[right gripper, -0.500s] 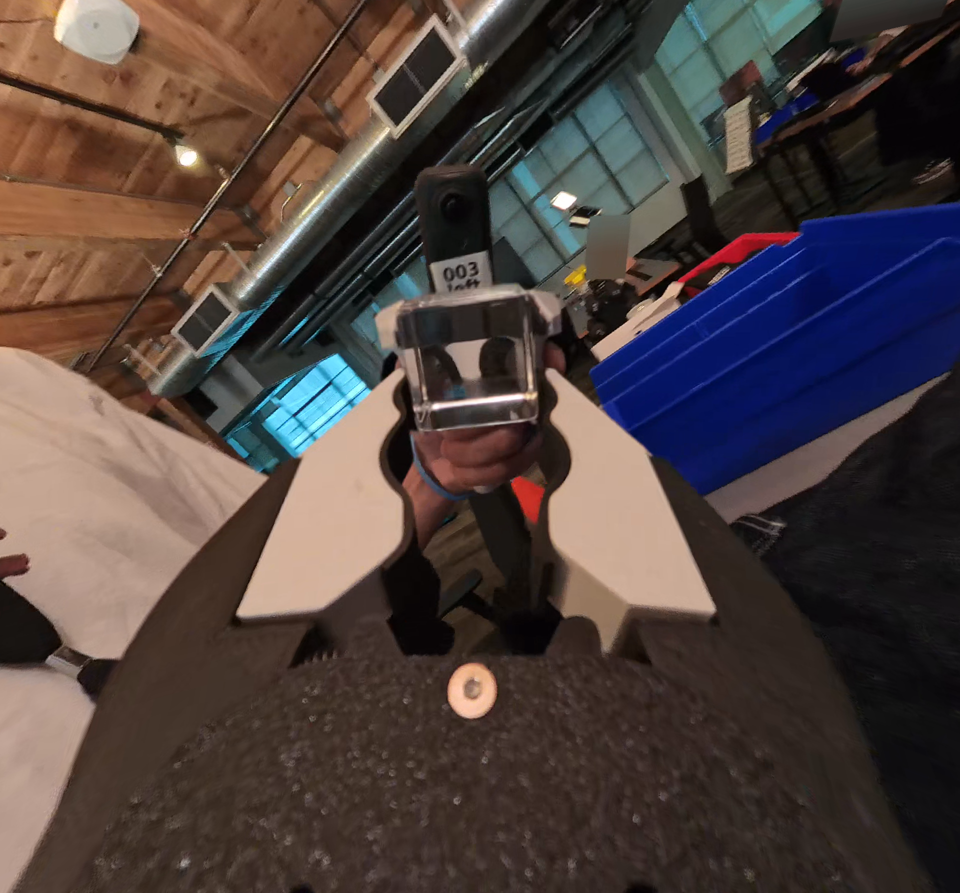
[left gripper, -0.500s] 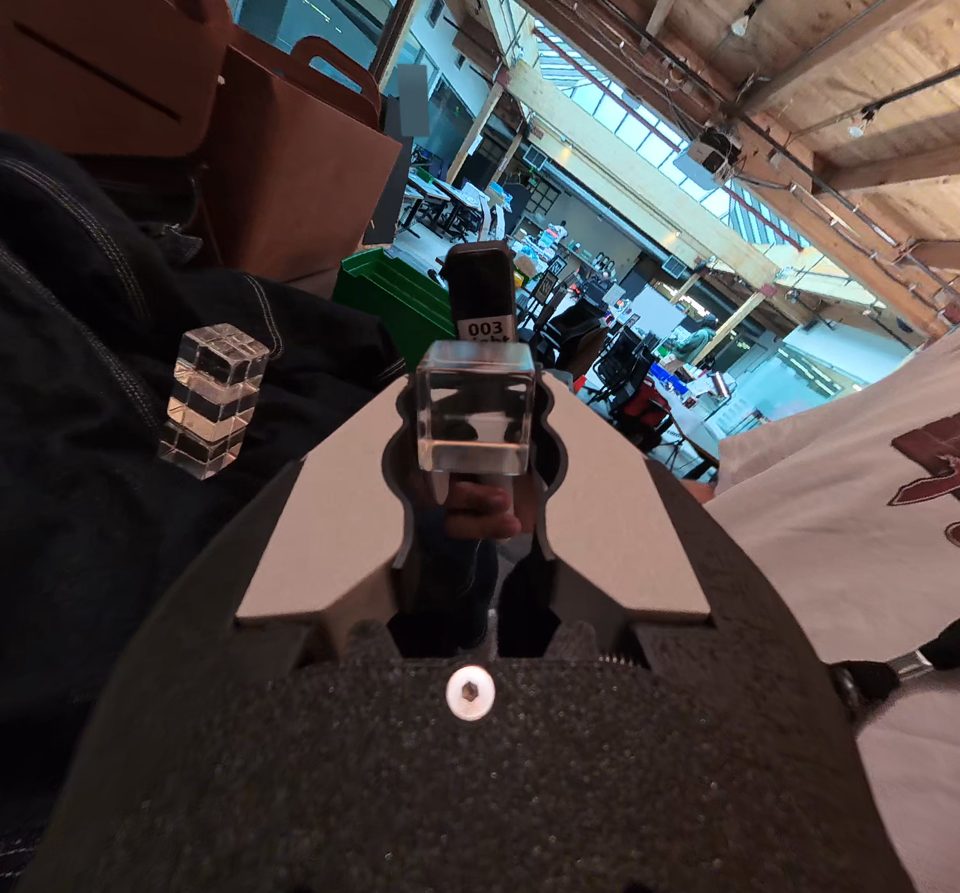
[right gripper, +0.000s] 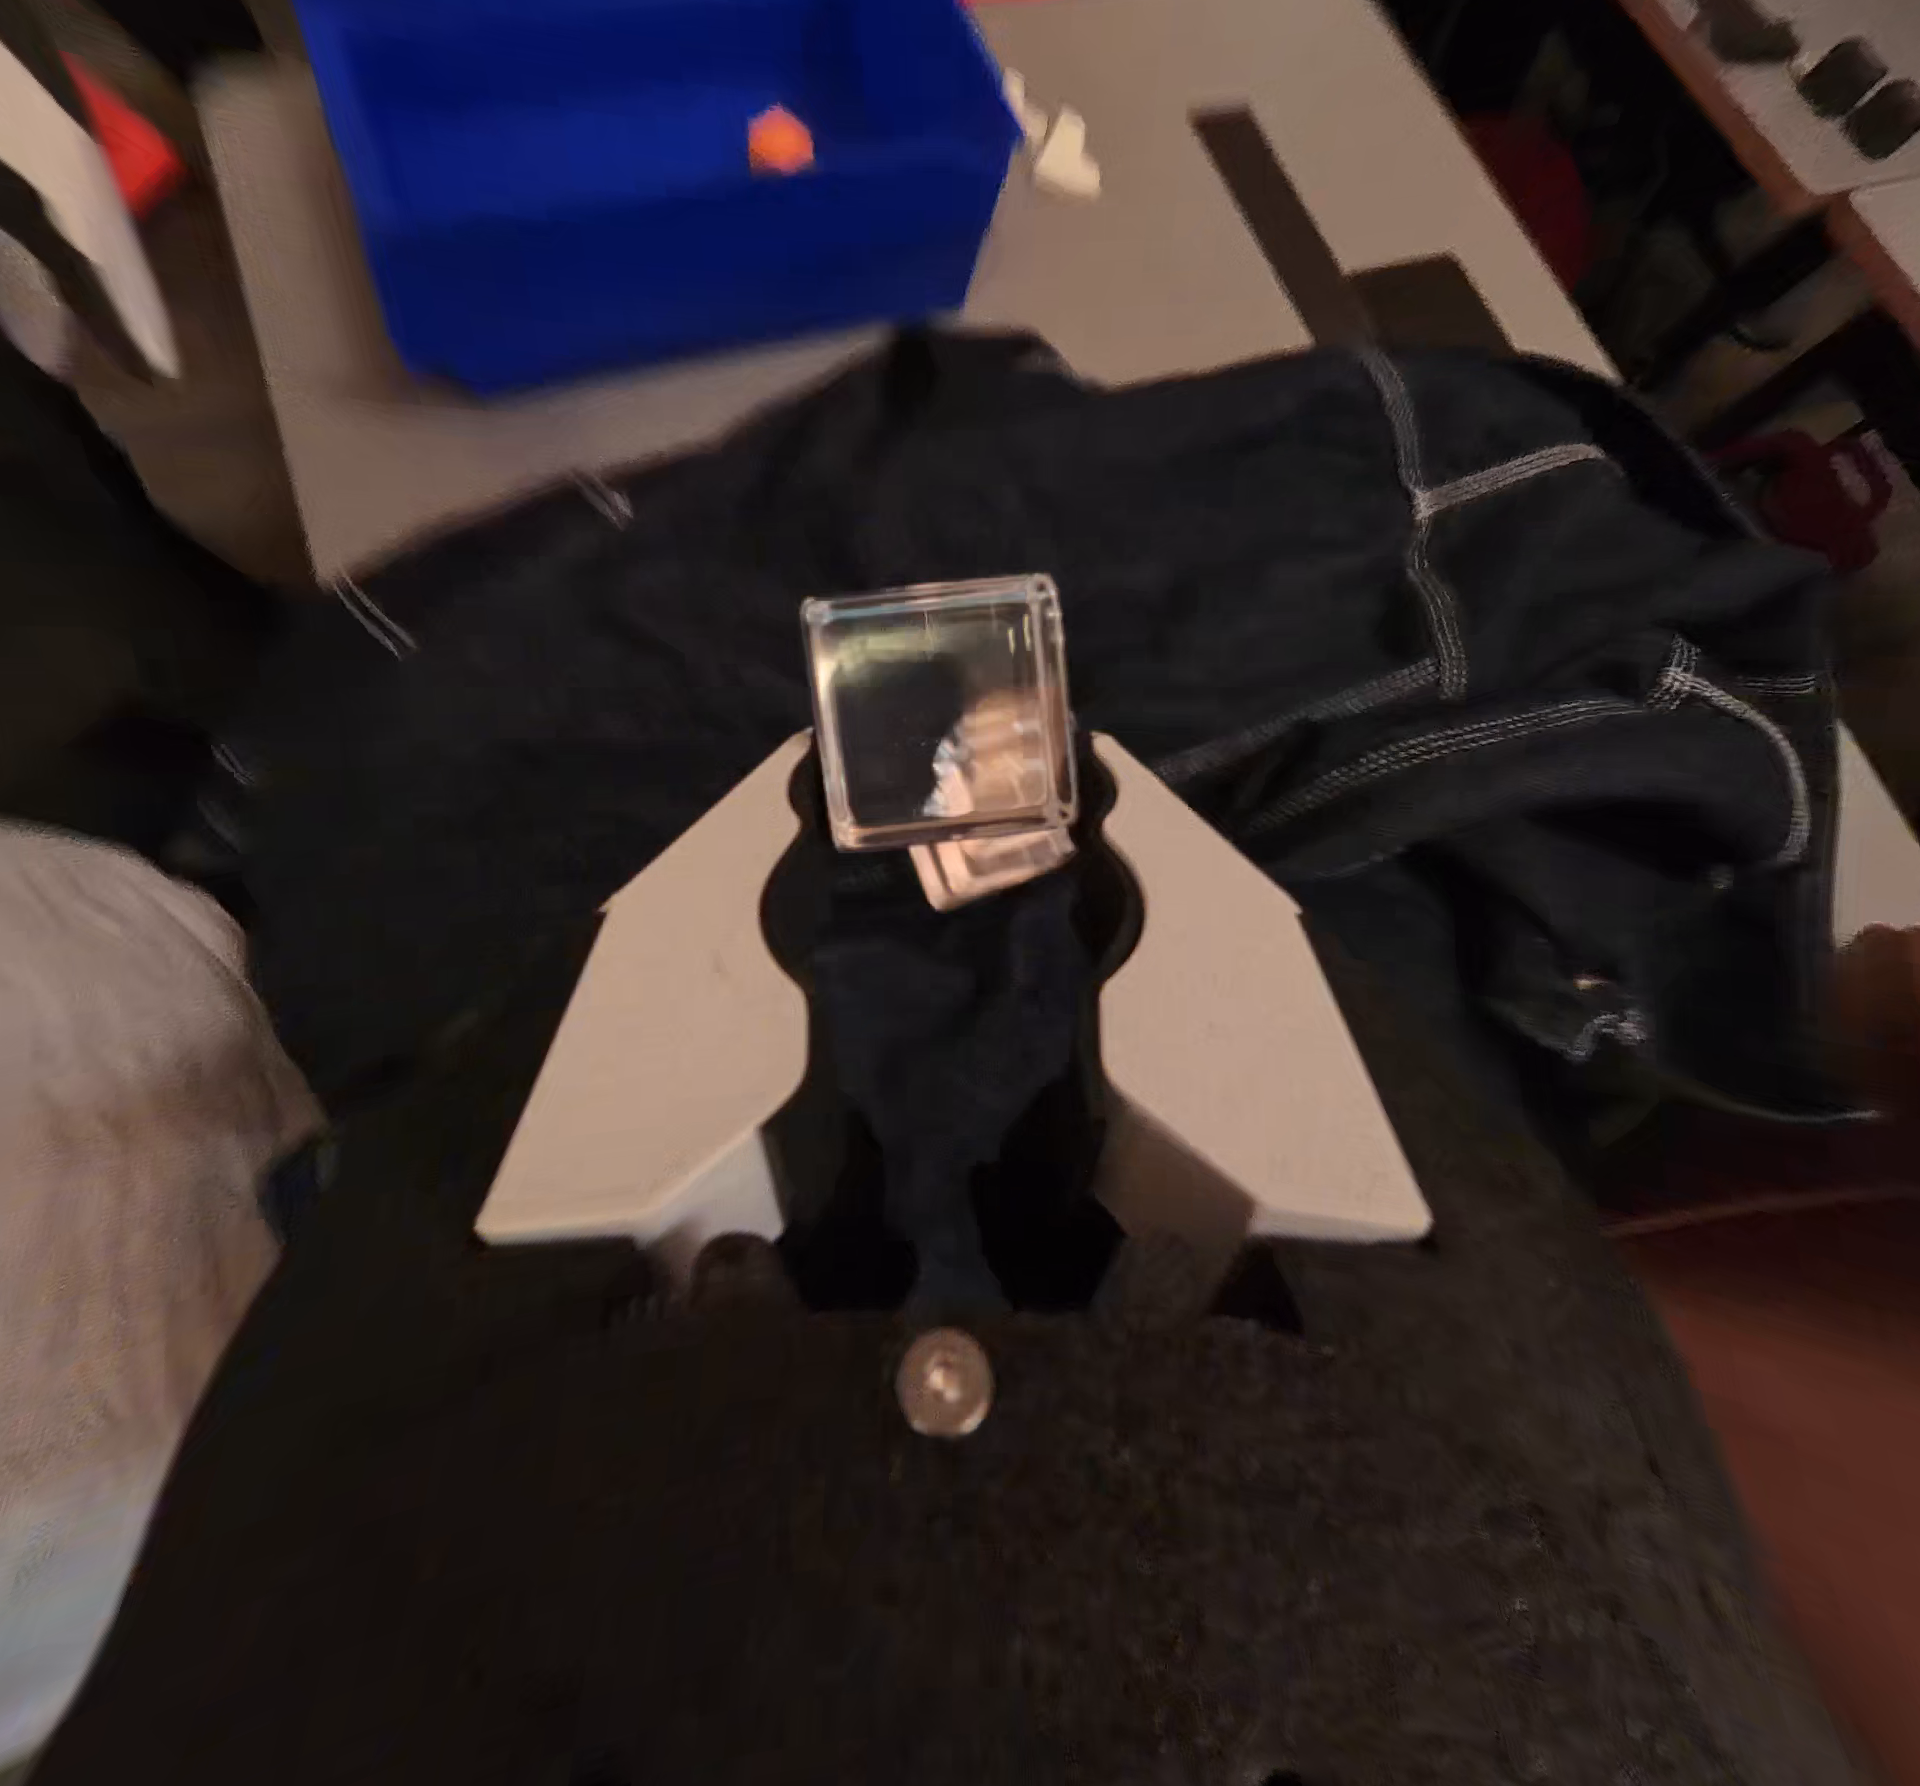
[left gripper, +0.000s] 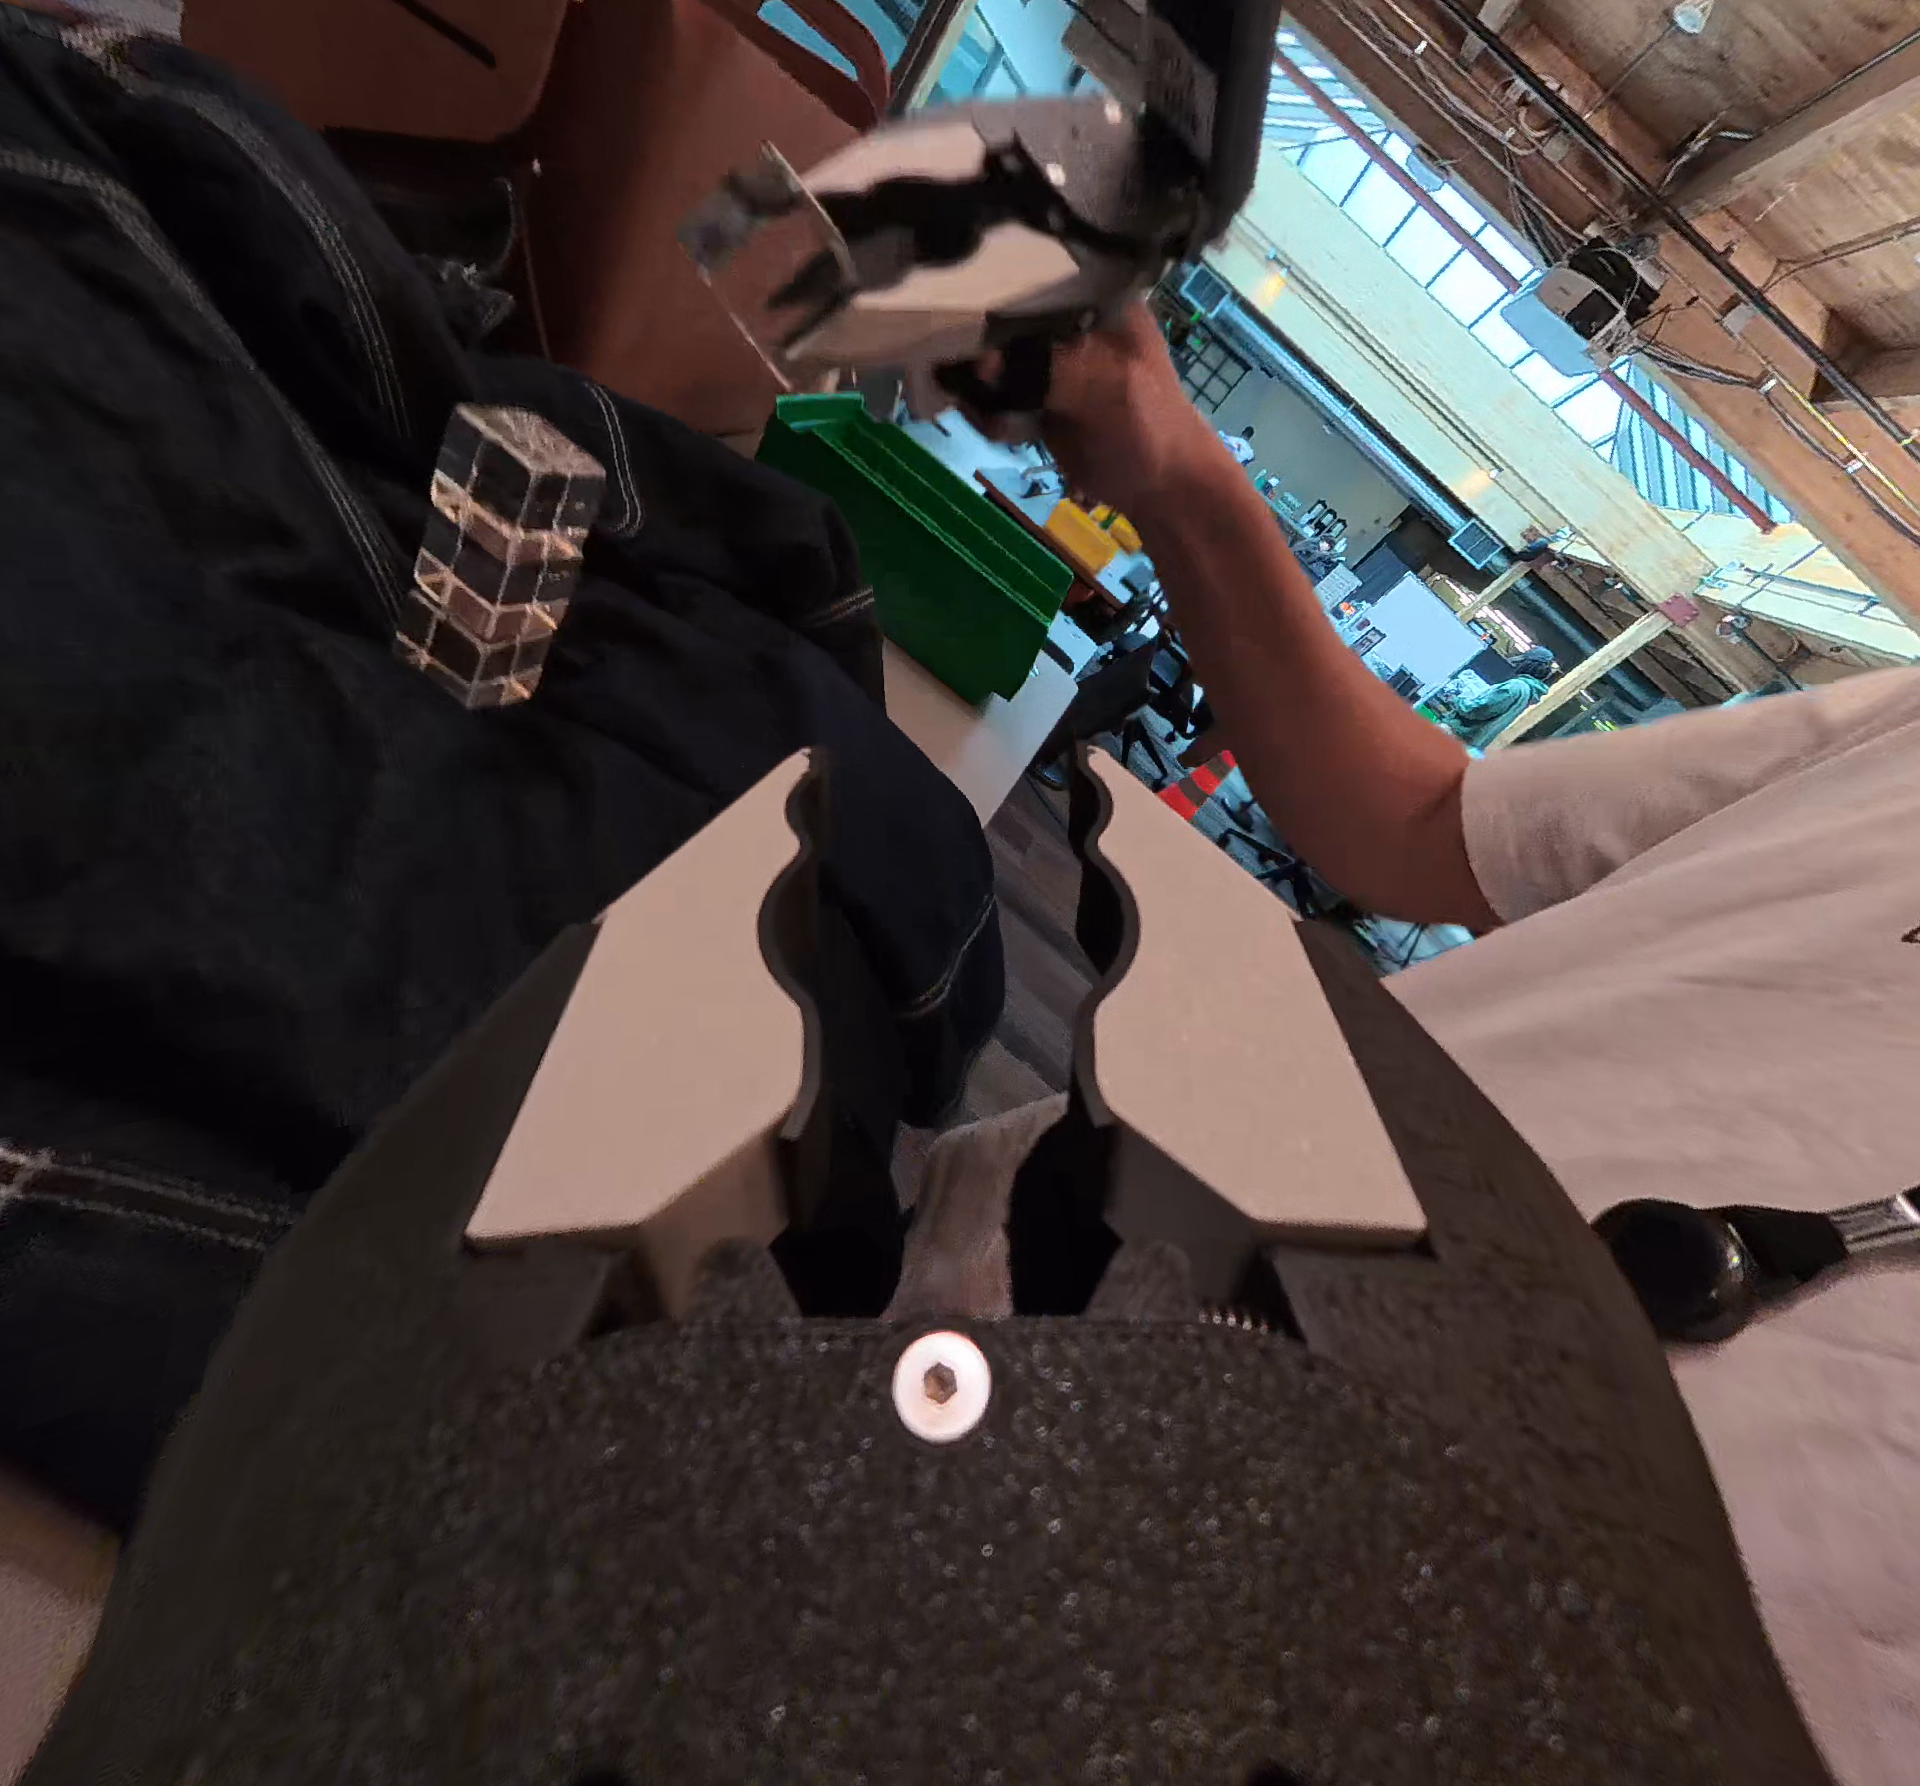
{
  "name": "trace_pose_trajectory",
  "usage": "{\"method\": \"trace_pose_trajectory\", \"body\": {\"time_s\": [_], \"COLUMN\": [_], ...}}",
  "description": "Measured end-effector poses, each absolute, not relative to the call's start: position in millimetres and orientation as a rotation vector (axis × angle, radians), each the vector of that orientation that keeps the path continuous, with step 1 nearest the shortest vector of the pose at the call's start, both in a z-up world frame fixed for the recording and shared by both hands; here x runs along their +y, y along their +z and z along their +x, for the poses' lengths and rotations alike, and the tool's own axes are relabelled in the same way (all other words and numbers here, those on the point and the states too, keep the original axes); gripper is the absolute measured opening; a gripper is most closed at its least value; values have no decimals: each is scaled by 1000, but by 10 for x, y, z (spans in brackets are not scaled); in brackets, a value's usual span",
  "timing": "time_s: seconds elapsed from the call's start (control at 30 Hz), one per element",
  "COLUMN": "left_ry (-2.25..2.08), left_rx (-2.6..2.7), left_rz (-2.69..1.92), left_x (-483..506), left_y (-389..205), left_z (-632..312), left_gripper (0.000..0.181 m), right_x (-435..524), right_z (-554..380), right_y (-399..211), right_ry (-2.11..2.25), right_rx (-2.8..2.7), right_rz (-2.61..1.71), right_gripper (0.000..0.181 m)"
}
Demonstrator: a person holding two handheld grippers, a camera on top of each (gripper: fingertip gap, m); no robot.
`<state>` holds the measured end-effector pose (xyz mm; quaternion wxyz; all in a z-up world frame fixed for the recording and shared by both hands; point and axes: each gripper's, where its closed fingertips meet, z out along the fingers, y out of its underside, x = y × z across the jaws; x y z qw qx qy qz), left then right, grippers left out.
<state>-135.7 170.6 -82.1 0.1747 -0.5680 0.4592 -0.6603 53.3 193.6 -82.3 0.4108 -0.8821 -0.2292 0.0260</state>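
Left gripper [left gripper: 945, 770]: jaws apart, nothing between them. It points out over the dark denim [left gripper: 260, 801].

Right gripper [right gripper: 948, 749]: jaws clamped on one clear cube [right gripper: 940, 708], held at the fingertips and clear of the cloth. In the left wrist view it is up at 12 o'clock, blurred, with a person's arm [left gripper: 1247, 614] behind it.

Stack of clear cubes [left gripper: 499, 552]: stands on the denim at 10 o'clock from the left gripper, three high as far as I can tell, slightly tilted. Nothing touches it.

In the right wrist view a second clear block [right gripper: 987, 869] shows just under the held cube at its 6 o'clock. It is probably the stack's top, but I can't confirm that. The two look apart rather than seated, though the blur makes this uncertain.

As it stands, the stack is up and one cube is in the air, not set down anywhere.

Changes since half a second ago:
- Both grippers were nose to nose with the cube between them, and the left was gripping it. The left has now let go and opened.
- The right has taken the cube away and swung from facing the ceiling to looking down on the denim.
- The stack is unchanged.

Around: blue bin [right gripper: 644, 105] at 11 o'clock in the right view, green bin [left gripper: 914, 552] and brown paper bags [left gripper: 665, 178] beyond the denim.
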Motion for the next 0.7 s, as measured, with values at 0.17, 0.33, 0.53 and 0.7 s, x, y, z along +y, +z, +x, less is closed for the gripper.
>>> {"method": "trace_pose_trajectory", "body": {"time_s": [0.17,0.33,0.53,0.7], "left_ry": [-1860,-1863,-1845,-1830], "left_rx": [1313,1313,1320,1339], "left_rz": [-1682,-1680,-1681,-1689], "left_x": [1546,1436,1427,1427], "left_y": [-1047,-1067,-1062,-1081], "left_z": [-1456,-1502,-1498,-1490], "left_gripper": [47,47,47,47], "right_x": [2156,2265,2295,2322], "right_z": [732,784,770,763], "right_y": [-1181,-1336,-1464,-1477], "right_ry": [62,103,135,114], "right_rx": [-792,-853,-880,-878], "right_rz": [-2367,-2421,-2447,-2452], "right_gripper": [46,46,46,46]}}
